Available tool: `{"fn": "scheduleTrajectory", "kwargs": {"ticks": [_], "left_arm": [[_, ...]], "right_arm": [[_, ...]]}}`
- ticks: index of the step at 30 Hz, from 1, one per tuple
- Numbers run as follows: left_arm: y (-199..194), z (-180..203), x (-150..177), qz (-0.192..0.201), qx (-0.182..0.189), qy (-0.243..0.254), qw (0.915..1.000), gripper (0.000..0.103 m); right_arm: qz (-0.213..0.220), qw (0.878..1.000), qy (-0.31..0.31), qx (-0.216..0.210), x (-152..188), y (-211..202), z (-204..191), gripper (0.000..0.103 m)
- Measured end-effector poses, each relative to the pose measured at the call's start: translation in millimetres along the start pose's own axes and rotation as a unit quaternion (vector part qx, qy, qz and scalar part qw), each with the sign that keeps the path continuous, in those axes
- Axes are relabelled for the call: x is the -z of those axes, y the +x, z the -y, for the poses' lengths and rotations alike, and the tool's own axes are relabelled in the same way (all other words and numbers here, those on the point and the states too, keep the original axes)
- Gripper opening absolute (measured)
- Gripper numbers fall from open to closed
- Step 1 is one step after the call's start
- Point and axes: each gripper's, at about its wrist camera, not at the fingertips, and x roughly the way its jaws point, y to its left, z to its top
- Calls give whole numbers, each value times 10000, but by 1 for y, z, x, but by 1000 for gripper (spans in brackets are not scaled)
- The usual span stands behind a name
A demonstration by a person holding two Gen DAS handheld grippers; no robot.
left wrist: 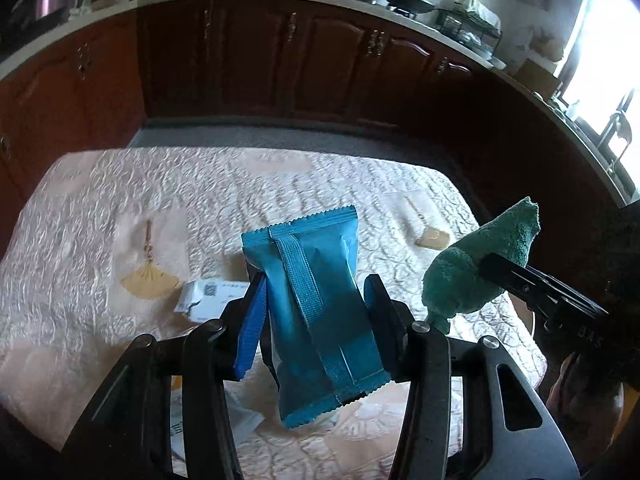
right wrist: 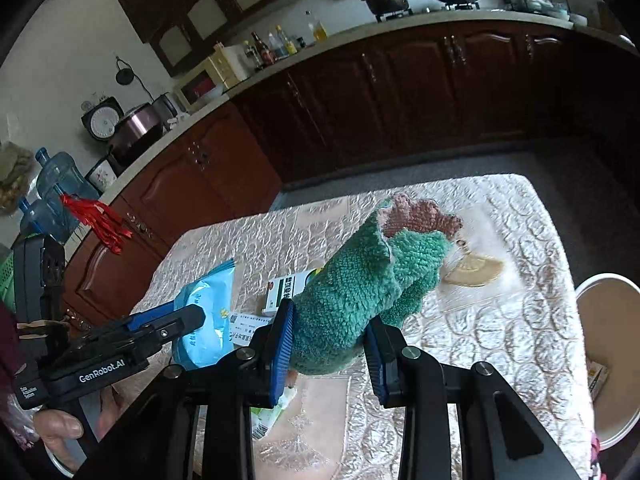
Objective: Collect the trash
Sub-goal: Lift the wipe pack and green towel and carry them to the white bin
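Above the bench (left wrist: 120, 200), your left gripper (left wrist: 316, 296) holds the blue wrapper (left wrist: 316, 300). Your right gripper (right wrist: 330, 332) holds the green cloth (right wrist: 360, 292). Squeeze both tight and carry them to the white bin (right wrist: 608, 360).

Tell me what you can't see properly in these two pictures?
- Blue snack packet, left wrist view: its front print faces away; only the seamed back shows.
- Green cloth, right wrist view: bunched in the right gripper, so its full shape is unclear.
- White bin, right wrist view: cut off by the picture's edge.
- Small box, left wrist view: partly behind the left gripper, print too small.
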Motion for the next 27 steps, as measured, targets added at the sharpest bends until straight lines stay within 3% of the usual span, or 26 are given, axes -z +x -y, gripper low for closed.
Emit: {"fn": "scheduleTrajectory", "kwargs": {"ticks": [17,27], "left_arm": [[15,83,-14,1,391,703,9968,46],[38,151,-17,-149,851,1087,9903,46]], "right_arm": [[371,9978,247,492,3,-56,46,31],[498,9916,441,1111,9,-90,88,31]]}}
